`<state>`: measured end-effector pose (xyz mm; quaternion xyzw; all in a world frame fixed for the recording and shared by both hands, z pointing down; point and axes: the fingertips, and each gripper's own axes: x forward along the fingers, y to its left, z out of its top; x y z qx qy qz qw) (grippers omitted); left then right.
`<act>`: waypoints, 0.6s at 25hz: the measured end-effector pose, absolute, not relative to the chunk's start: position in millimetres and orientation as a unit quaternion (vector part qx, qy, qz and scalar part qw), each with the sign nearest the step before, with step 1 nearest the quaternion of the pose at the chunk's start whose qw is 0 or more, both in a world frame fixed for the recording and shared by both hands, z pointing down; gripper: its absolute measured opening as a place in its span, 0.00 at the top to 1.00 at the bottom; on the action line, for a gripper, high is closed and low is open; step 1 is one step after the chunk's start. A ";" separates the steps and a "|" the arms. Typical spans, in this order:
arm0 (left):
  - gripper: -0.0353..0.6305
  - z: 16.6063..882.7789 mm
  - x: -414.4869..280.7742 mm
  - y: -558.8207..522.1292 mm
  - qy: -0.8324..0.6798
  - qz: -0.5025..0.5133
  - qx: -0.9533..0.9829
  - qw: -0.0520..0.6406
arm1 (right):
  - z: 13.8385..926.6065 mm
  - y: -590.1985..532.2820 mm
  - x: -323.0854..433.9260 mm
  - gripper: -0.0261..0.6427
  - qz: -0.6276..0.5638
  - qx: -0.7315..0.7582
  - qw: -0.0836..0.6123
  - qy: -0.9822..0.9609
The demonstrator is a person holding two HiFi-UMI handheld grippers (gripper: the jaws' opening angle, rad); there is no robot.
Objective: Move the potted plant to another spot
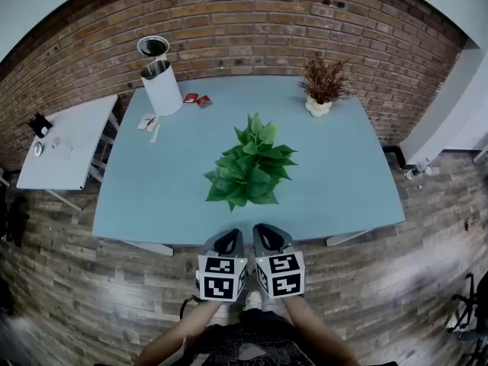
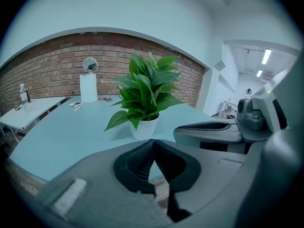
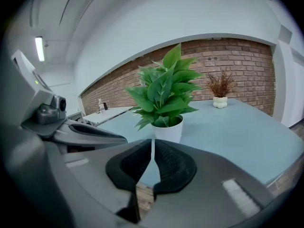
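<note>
Sitting untouched at the front-middle of the desk [image 1: 145, 197] in the head view, the potted plant [image 1: 250, 166] is not being moved yet, so the whole task is remaining. The left gripper [image 1: 229, 241] and right gripper [image 1: 271, 239] are hovering side by side at the near edge, short of it. A white cylinder bin [image 1: 162, 88] is standing open-topped at back left, contents not visible. A small white pot [image 1: 319, 107] is holding a dried brown plant [image 1: 325, 78].

Left gripper view: the jaws are sitting pressed together, holding nothing. Green leaves are filling the white planter [image 2: 144, 126] straight ahead.

Right gripper view: the jaws are sitting all but together with only a hairline slit, empty, pointing at the same planter.
</note>
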<state>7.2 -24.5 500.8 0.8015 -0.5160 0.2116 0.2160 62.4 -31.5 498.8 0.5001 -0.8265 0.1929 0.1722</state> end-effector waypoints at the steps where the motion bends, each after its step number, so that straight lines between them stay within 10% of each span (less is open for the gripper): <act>1: 0.95 500.9 7.5 -26.5 -0.519 0.210 0.800 0.217 | 499.0 -34.1 63.3 0.93 0.192 0.499 0.172 -0.827; 15: 0.95 493.1 -5.8 -36.7 -0.553 0.197 0.778 0.221 | 501.1 -54.2 59.5 0.81 0.186 0.489 0.166 -0.836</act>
